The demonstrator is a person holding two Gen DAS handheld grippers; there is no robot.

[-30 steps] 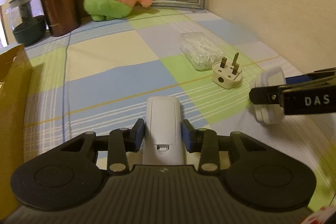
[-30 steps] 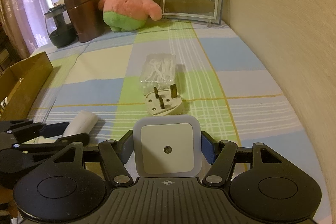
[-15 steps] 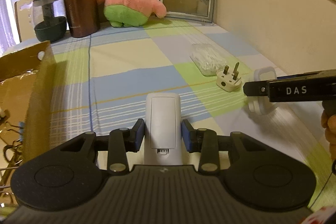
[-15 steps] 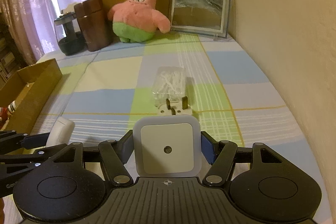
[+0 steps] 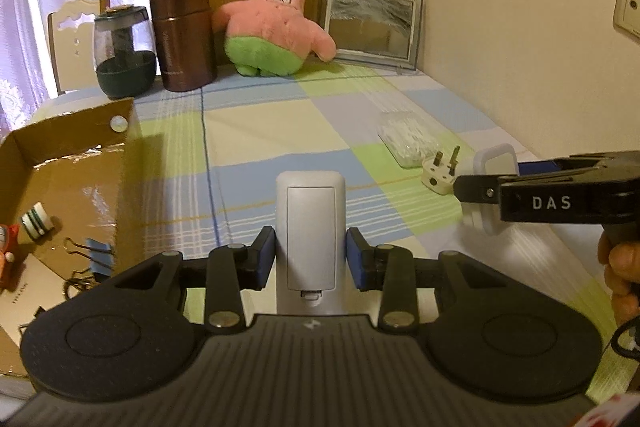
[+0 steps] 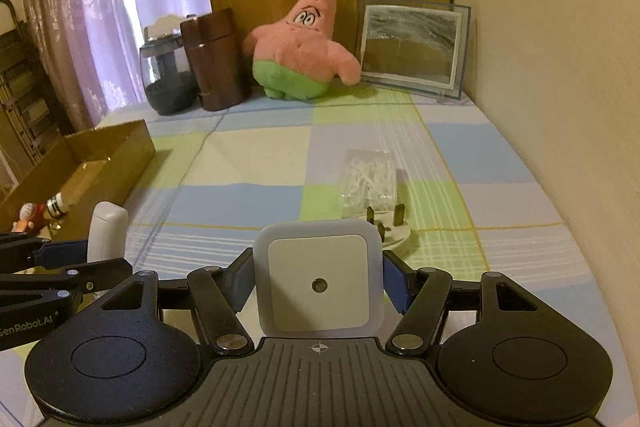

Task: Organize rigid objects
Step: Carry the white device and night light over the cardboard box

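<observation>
My left gripper point(image 5: 311, 259) pinches a tall white rounded plastic device point(image 5: 311, 227) between its blue pads, holding it upright above the checked pastel tablecloth point(image 5: 280, 131). My right gripper point(image 6: 319, 283) is pressed onto a square white night light with a small round sensor point(image 6: 319, 283), carried off the cloth. In the left view, the open brown cardboard box point(image 5: 76, 163) lies at nine o'clock, holding a blue binder clip point(image 5: 98, 251) and other small items. In the right view, a white three-pin plug point(image 6: 390, 227) rests pins-up at twelve o'clock just beyond the night light, touching a clear plastic packet of white pieces point(image 6: 370, 179) behind it. A pink star plush toy point(image 6: 300, 43) stands at the far end.
</observation>
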